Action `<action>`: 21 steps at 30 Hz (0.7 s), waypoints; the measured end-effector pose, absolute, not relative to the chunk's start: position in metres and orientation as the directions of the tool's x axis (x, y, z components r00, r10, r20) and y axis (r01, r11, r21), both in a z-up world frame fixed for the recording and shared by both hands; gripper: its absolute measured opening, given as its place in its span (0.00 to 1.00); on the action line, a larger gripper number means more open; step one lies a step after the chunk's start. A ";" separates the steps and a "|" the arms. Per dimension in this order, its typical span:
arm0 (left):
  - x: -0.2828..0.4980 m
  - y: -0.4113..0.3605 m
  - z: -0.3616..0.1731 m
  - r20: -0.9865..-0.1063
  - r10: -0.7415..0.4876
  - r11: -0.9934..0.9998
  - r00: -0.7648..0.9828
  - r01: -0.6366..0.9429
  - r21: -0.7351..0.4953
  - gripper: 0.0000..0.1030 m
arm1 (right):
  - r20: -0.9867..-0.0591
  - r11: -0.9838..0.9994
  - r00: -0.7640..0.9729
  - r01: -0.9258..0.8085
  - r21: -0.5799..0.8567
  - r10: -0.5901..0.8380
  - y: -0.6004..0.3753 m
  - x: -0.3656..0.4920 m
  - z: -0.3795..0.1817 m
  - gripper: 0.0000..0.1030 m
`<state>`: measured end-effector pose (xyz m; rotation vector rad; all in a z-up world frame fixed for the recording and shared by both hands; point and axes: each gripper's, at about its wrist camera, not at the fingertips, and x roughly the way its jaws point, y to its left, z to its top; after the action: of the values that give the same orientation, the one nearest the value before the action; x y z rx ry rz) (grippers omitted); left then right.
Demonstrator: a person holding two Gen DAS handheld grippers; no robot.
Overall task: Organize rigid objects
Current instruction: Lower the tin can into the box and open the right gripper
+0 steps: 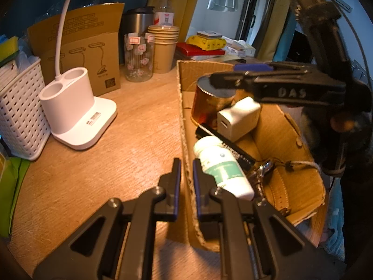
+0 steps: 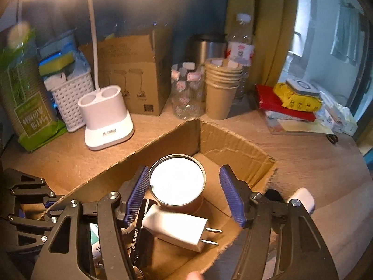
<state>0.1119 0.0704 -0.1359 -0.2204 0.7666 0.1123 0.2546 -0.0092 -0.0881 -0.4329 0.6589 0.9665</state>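
Left gripper [image 1: 186, 177]: clenched on cardboard box [image 1: 184, 126] wall. Right gripper [image 2: 184, 196]: released, above tin [image 2: 177, 182]. Boxed: tin, charger [image 2: 177, 231], bottle [image 1: 223, 168]. Outstanding: white item [image 2: 303, 198] at table's [image 2: 314, 163] near edge.

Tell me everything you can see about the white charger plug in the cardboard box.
The white charger plug is a blocky adapter of smooth, glossy plastic with rounded edges. Two flat metal prongs stick out of one end; the left wrist view shows a small port in the opposite face. It lies tilted inside the cardboard box, propped on a black bar and close against the round tin. No gripper touches it.
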 end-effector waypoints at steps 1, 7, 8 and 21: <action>0.112 0.070 -0.136 -0.698 0.020 0.971 0.716 -0.181 -0.157 0.10 | -0.675 0.523 0.412 -0.851 -0.047 0.612 -0.014 0.255 -0.084 0.64; 0.112 0.070 -0.136 -0.698 0.022 0.971 0.716 -0.181 -0.155 0.10 | -0.642 0.572 0.457 -0.820 -0.035 0.615 -0.037 0.257 -0.070 0.64; 0.112 0.070 -0.136 -0.698 0.022 0.971 0.716 -0.181 -0.155 0.10 | -0.640 0.577 0.462 -0.816 -0.035 0.614 -0.039 0.257 -0.069 0.64; 0.112 0.070 -0.136 -0.698 0.022 0.971 0.716 -0.181 -0.156 0.11 | -0.606 0.649 0.529 -0.760 -0.026 0.594 -0.074 0.265 -0.057 0.64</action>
<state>0.1120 0.0700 -0.1360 -0.2200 0.7665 0.1133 0.2647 -0.0738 -0.0571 -0.3045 0.5984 0.8239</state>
